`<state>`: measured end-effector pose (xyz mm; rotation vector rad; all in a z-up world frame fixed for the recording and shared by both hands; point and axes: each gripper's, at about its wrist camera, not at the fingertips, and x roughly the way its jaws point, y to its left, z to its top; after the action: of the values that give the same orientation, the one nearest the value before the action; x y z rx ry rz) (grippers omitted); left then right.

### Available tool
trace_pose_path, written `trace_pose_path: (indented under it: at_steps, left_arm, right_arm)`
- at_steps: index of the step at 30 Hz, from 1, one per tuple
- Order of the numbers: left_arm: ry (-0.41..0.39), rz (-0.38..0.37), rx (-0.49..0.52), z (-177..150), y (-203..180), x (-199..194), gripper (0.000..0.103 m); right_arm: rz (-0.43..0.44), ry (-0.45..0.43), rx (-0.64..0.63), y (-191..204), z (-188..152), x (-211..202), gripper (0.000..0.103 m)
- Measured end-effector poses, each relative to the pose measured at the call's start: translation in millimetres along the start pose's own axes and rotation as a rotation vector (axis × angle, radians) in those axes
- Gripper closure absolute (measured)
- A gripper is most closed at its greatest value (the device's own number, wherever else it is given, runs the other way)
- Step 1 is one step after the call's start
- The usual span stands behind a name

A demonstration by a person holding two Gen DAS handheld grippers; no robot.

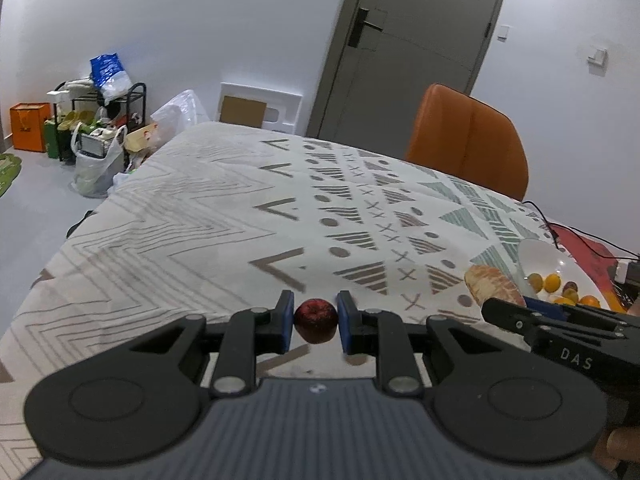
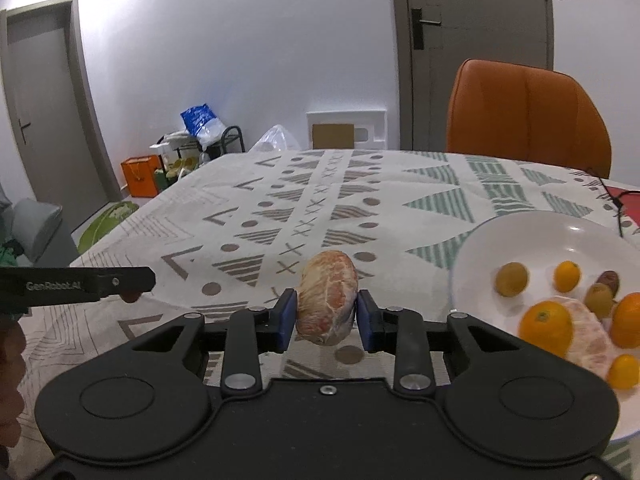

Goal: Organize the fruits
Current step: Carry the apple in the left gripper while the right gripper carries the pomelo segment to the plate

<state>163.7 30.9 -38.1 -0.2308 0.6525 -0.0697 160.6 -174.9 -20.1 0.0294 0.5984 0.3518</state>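
My L gripper (image 1: 316,322) had its blue pads clamped on a small dark-red fruit (image 1: 315,320), lifted just off the patterned tablecloth (image 1: 200,216) nr the table's near edge. R gripper (image 2: 326,312) gripped a peeled citrus piece (image 2: 328,296), also off the cloth. White bowl (image 2: 520,236) w/ oranges and other small fruit sat by the table's right edge, beside R gripper.

"DAS", "GenRobot.AI" on gripper arms (image 1: 576,354) (image 2: 76,283).

Both wrist cams low, angled down over table (image 1: 200,216); shared: plate (image 2: 520,236), chair (image 1: 468,140).
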Motion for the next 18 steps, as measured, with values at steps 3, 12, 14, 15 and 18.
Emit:
trace_pose_path:
  at_steps: [3,12,14,15,18]
  left_arm:
    - [-0.008,-0.016,0.017,1.4,-11.3,0.0,0.082]
    - [-0.01,-0.054,0.053,2.8,-42.2,7.1,0.082]
    - [-0.012,-0.064,0.061,3.7,-49.8,8.5,0.082]
    - [-0.012,-0.068,0.066,3.9,-53.3,9.0,0.082]
    - [-0.011,-0.081,0.077,4.2,-63.3,11.5,0.082]
  right_arm:
    - [-0.009,-0.02,0.016,-10.2,1.1,-8.6,0.073]
    - [-0.056,-0.073,0.052,-40.1,6.6,-30.6,0.073]
    - [-0.07,-0.078,0.063,-49.3,6.9,-33.7,0.073]
    - [-0.075,-0.08,0.068,-53.3,6.8,-34.9,0.073]
    - [-0.092,-0.085,0.082,-64.4,5.6,-38.1,0.073]
